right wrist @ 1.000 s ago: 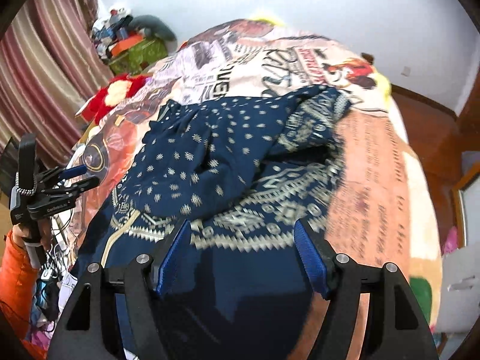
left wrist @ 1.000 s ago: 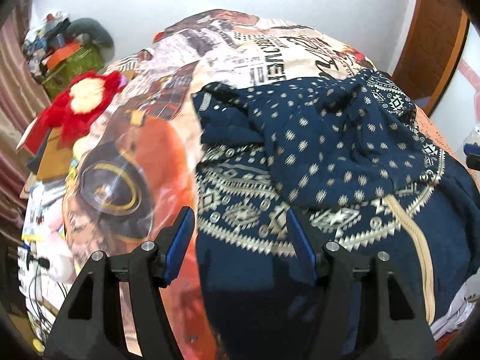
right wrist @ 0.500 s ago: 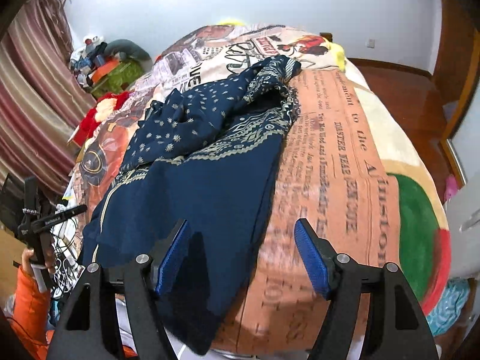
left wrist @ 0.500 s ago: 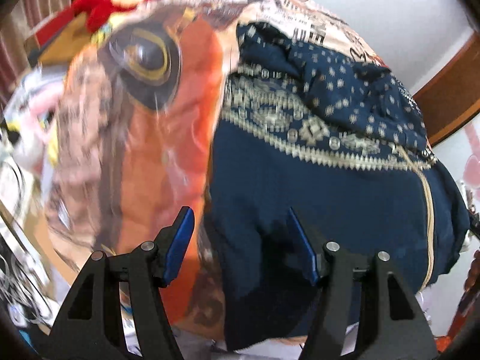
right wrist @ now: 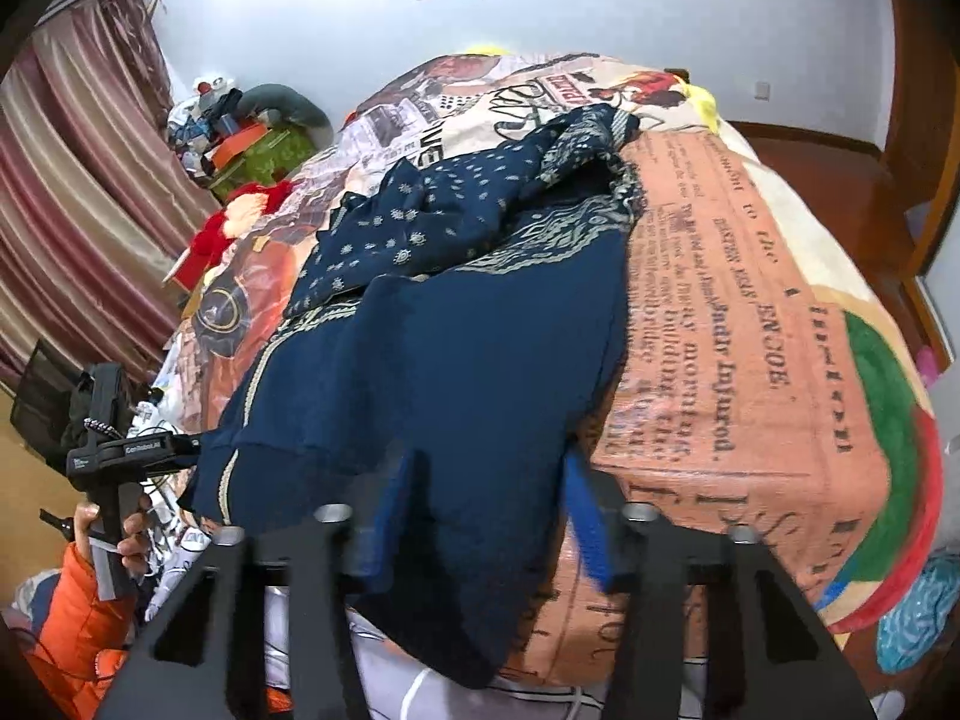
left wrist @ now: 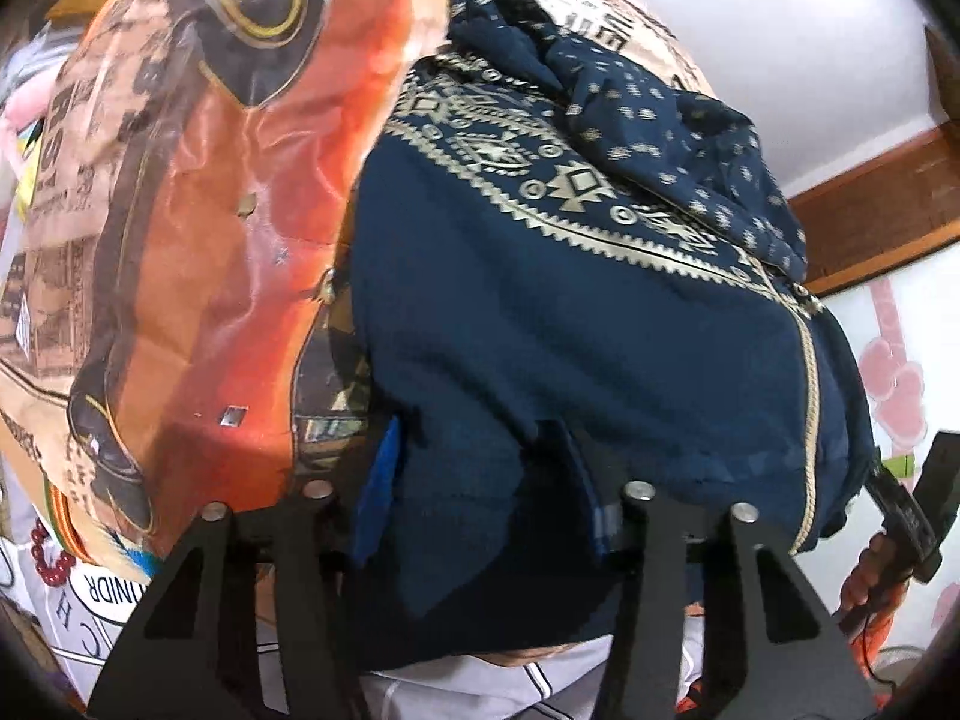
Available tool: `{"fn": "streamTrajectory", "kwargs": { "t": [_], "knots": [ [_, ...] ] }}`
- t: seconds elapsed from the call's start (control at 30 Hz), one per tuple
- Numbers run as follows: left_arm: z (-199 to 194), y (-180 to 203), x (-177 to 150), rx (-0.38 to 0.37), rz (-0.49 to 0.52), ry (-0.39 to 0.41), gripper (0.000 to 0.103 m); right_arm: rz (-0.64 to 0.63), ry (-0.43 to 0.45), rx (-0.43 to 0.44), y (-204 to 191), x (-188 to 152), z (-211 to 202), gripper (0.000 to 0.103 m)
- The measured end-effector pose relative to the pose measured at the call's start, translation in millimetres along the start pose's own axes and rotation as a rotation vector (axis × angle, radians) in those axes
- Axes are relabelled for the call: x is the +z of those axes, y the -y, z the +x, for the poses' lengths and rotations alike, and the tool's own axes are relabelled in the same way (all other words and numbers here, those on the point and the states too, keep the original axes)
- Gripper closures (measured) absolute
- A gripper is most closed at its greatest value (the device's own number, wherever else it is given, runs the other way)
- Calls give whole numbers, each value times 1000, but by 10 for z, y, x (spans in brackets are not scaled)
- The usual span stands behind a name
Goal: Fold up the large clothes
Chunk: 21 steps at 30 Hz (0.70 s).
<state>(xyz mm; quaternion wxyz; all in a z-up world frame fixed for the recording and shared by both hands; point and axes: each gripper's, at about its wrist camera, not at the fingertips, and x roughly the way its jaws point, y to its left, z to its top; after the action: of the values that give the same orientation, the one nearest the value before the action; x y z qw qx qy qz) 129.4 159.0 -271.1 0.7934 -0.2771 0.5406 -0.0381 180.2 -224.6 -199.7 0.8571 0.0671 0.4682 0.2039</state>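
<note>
I see the bed (right wrist: 750,312) first, covered by a blanket printed like old newspaper pages, orange and cream. A green box (right wrist: 273,150) in the far corner holds a heap of mixed clutter. On the blanket lies the dark navy garment (right wrist: 480,330), plain at the near end, with a cream geometric band and a dotted section bunched toward the wall; its hem hangs over the bed's edge. My left gripper (left wrist: 480,492) is closing with the hem between its blue pads. My right gripper (right wrist: 486,510) is closing too, the hem's other corner between its pads.
</note>
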Motion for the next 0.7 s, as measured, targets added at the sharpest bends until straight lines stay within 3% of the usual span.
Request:
{"fn": "streamTrajectory", "kwargs": {
  "t": [0.1, 0.2, 0.5, 0.7],
  "knots": [
    [-69, 126, -1, 7, 63, 17, 77, 2, 12, 6, -17, 21, 12, 85],
    [-168, 255, 43, 7, 118, 53, 94, -15, 27, 23, -57, 76, 13, 91],
    [-618, 744, 485, -110, 218, 233, 96, -60, 118, 85, -157, 461, -100, 95],
    [-776, 1095, 1115, -138, 262, 343, 96, -105, 193, 84, -191, 998, -82, 96]
  ]
}}
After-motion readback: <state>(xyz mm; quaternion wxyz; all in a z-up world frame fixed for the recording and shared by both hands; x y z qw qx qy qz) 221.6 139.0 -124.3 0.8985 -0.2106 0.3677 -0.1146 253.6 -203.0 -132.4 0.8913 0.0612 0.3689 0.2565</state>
